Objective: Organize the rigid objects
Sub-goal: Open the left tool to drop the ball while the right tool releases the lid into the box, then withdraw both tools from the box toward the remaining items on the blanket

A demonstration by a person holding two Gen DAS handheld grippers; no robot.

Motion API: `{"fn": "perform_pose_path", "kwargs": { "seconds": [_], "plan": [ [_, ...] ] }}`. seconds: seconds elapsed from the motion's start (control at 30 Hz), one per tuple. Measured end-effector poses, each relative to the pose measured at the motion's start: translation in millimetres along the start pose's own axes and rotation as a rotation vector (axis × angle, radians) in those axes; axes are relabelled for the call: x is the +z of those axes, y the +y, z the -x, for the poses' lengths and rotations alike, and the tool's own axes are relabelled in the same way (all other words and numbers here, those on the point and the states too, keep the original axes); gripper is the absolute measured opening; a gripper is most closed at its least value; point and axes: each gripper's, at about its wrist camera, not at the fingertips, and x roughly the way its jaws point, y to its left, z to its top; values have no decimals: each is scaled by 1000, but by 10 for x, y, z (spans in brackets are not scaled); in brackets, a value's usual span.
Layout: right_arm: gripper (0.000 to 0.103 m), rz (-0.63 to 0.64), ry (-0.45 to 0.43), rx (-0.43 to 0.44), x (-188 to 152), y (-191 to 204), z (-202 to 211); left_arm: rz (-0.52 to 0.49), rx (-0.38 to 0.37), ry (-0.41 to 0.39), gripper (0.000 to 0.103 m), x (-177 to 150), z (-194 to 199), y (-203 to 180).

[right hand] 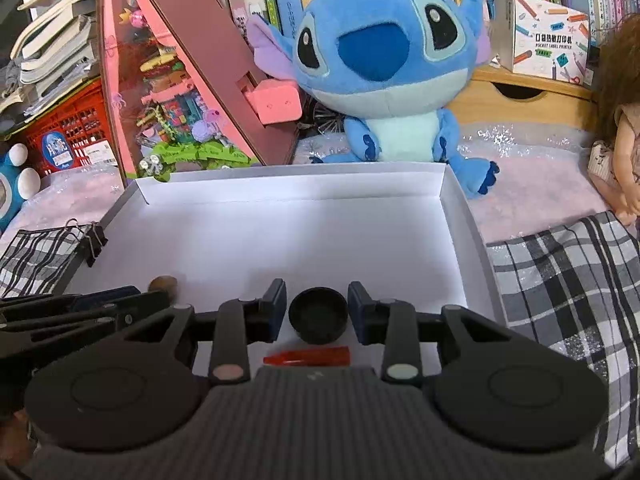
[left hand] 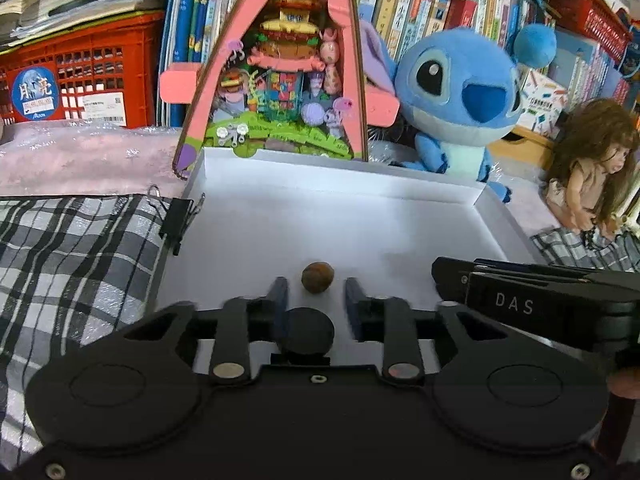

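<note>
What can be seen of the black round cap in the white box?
The black round cap is a small, shallow, matte cup, plastic by its look, lying open side up on the floor of the white box. It sits between the right gripper fingers, which stand clear of its sides. A red pointed piece lies nearby.

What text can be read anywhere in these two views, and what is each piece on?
"DAS": white letters on the right gripper.
"POCKET LABEL PRINTER": white carton on the wooden shelf.
"月亮": round blue sticker on the red crate.
Book spines and the crate's white label: too small or blurred.
</note>
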Motion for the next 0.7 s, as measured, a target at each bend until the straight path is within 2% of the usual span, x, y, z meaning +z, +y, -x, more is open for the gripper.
{"fn": "perform_pose_path", "kwargs": {
  "seconds": [0.03,0.33,0.5,0.7],
  "plan": [
    [56,2,-7,4,4,-2,33,-3,2,-6,41,-2,44,-3],
    [70,48,-84,43,-54,-4,478,-65,-6,-61,54,-92,556,-122],
    [76,79,-124,73,-168,-17,792,-120,-25,-93,63,-244,851,-230],
    [84,147,-171,83,-380,13,1113,-144,-51,-119,69,-478,1150,-293]
  ]
}}
